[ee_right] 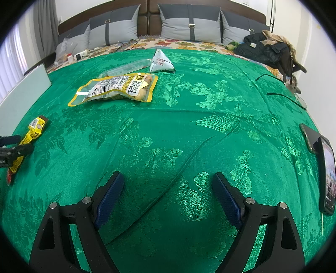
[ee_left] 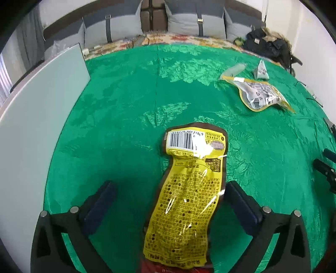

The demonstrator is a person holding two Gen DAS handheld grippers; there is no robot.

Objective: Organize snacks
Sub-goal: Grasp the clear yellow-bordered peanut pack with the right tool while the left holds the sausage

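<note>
The left gripper (ee_left: 170,189) stands wide open over the green bedspread (ee_left: 126,105), its blue pads (ee_left: 98,205) clear of the yellow snack packet (ee_left: 189,193) lying lengthwise between them, barcode end away from the camera. The packet's near end seems to rest on something red, though the frame edge cuts it off. Farther right lie a clear peanut pouch (ee_left: 260,94), a long clear wrapper (ee_left: 234,70) and a small triangular packet (ee_left: 261,71). A pale board (ee_left: 42,117) borders the left.

a home bedroom, green bedspread (ee_right: 189,126), grey pillows (ee_right: 190,26) against padded headboard (ee_right: 149,19), window curtain (ee_right: 45,19)
</note>
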